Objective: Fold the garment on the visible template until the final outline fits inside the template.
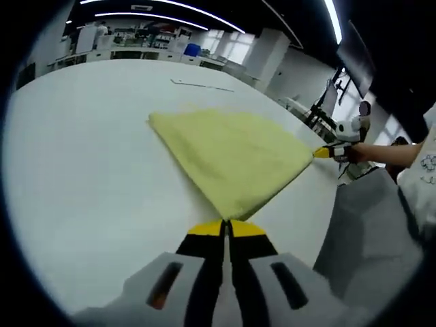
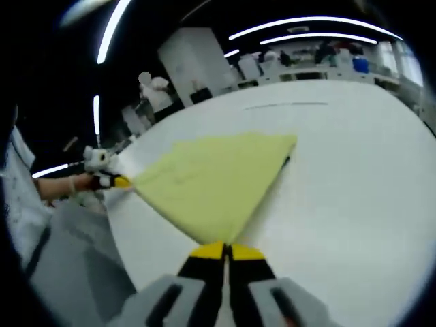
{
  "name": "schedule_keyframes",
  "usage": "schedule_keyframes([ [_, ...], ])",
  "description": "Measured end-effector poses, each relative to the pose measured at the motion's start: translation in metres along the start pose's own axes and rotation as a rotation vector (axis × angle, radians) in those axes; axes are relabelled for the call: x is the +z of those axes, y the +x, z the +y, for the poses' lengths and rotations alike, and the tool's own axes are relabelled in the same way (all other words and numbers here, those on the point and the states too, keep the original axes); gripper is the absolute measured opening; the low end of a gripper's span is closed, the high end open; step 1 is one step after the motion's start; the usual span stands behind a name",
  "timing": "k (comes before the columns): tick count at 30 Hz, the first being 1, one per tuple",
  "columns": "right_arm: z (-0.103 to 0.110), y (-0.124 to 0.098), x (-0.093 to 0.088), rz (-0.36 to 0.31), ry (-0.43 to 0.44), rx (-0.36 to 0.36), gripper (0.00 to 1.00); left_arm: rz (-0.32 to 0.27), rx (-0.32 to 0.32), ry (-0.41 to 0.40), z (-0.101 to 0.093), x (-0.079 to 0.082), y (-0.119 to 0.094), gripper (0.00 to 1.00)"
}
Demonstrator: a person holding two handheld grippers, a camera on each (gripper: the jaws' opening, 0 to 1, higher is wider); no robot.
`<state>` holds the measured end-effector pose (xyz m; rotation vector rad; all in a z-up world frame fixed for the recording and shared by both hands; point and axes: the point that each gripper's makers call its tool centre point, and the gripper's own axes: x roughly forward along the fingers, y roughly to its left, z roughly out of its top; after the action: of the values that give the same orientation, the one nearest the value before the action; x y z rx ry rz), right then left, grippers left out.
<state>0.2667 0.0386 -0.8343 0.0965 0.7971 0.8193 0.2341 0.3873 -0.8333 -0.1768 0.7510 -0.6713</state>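
- Left gripper view: the left hand-held gripper (image 1: 225, 228) pinches one corner of the yellow garment (image 1: 231, 153), which lies on the white worktop (image 1: 82, 157). The right hand-held gripper (image 1: 325, 152) grips the garment's neighbouring corner. A thin dark line (image 1: 201, 85) lies beyond the garment.
- Right gripper view: the right hand-held gripper (image 2: 225, 250) is pressed together on a garment (image 2: 211, 180) corner. Both corners should probably travel together, level, to keep the fold square.
- Nothing blocks the garment; benches stand far behind.

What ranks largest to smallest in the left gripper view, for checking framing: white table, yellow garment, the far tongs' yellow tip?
1. White table, the largest area.
2. Yellow garment, lying on it.
3. The right tongs' yellow tip at the garment's far corner, smallest, though distance from the camera shrinks it.
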Motion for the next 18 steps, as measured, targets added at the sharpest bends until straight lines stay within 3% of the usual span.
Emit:
schedule_keyframes([
  [3,0.0029,0.0010,-0.0029,0.002,-0.049,-0.014,0.00,-0.003,0.000,-0.005,0.0010,-0.0010,-0.0015,0.00],
  [18,-0.0033,0.0023,-0.0041,-0.004,0.019,-0.051,0.00,-0.023,0.031,0.025,-0.0068,-0.0028,-0.0012,0.00],
])
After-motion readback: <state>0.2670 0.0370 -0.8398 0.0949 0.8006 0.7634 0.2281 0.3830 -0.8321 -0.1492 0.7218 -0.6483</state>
